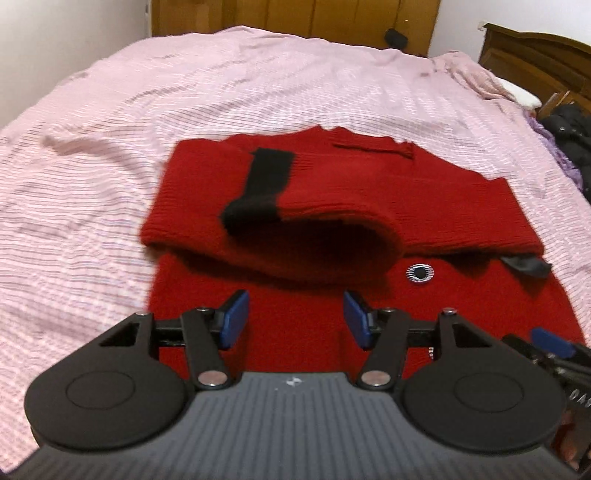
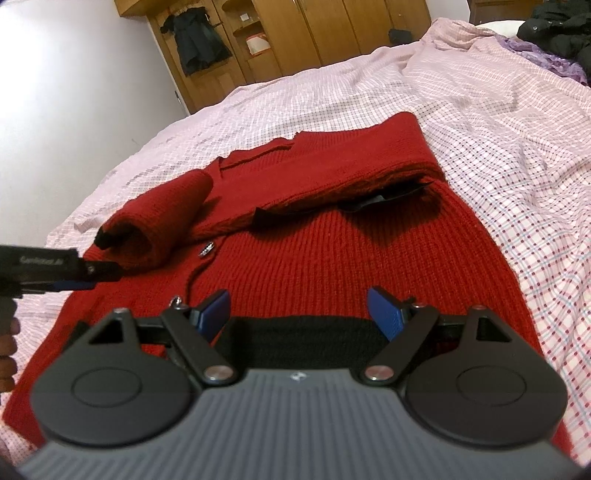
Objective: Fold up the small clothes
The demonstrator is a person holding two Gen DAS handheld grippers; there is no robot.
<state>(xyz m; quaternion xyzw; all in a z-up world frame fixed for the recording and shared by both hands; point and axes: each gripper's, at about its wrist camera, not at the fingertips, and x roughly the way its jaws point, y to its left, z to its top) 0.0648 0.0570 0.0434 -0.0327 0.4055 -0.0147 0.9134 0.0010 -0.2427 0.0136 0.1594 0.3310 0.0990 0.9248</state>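
A red knit sweater lies flat on the pink checked bedspread. Both sleeves are folded across its body. The left sleeve ends in a black cuff and bulges up in a loose roll. My left gripper hovers open just short of that roll, with only red knit showing between its blue pads. It also shows at the left edge of the right wrist view as the left gripper. My right gripper is open above the sweater's black hem band, nothing in it.
A silver button and a black label show on the sweater front. Dark and purple clothes are piled at the bed's right edge. A wooden wardrobe with a hanging black garment stands behind the bed.
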